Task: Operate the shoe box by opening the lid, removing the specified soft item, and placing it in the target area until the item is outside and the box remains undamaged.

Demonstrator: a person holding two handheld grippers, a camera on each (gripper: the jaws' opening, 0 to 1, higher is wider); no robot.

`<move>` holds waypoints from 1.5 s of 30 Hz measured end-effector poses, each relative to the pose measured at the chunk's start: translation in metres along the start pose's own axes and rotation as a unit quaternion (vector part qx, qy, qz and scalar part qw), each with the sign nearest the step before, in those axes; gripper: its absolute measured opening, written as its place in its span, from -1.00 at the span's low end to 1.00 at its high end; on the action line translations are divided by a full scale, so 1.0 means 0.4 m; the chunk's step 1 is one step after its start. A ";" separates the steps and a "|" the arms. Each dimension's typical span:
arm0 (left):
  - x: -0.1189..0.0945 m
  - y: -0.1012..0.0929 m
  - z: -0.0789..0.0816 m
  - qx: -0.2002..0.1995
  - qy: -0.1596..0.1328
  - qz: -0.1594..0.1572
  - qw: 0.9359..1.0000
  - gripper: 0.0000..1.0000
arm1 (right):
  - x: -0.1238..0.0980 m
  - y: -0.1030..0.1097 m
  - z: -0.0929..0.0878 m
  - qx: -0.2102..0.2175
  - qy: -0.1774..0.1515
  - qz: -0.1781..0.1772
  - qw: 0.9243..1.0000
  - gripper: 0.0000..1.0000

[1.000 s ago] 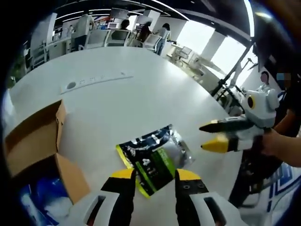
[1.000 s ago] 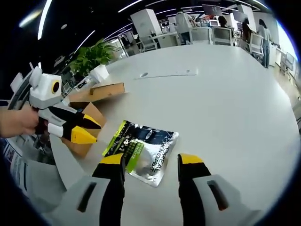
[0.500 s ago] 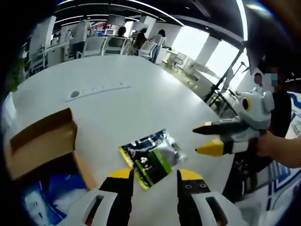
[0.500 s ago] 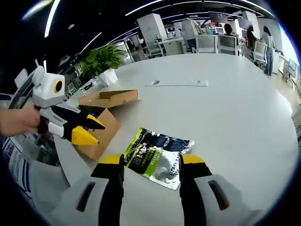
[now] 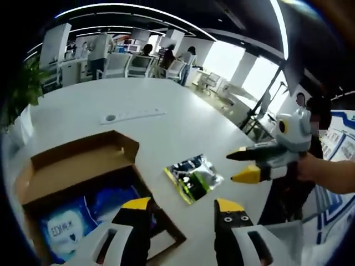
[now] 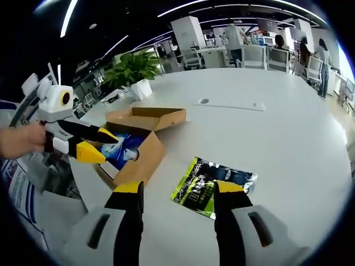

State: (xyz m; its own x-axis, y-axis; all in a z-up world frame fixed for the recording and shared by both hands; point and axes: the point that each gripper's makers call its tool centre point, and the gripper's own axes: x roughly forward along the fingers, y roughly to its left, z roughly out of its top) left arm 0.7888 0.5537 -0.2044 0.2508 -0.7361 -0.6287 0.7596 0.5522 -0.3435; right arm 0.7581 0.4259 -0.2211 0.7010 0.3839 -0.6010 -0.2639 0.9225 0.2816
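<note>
The pouch (image 6: 213,185) lies on the counter (image 6: 288,138), lower centre, beside the open shoe box (image 6: 138,147). Both the left claw (image 5: 180,206) and the right claw (image 6: 178,188) stand apart, empty. The placing looks done; next is probably just backing away.

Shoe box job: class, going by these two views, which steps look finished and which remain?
Done: the box stands open, and the pouch lies outside it on the table. In hand: nothing; the left tongs and right tongs are open, apart from the pouch. Left: little; blue packs remain inside.

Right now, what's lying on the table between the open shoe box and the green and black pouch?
Nothing: in the right gripper view, bare white table separates the shoe box from the pouch.
</note>
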 end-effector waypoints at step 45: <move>-0.294 0.406 -0.129 -0.067 -0.029 0.063 0.995 0.02 | 0.434 0.415 0.074 -0.048 0.043 0.091 0.994 -0.39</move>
State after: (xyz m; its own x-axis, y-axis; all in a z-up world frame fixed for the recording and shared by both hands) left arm 0.8519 0.7500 -0.2222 0.3767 -0.6771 -0.6322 0.6342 0.6859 -0.3568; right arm 0.8555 0.6445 -0.2564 0.5773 0.5432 -0.6096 -0.4465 0.8351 0.3213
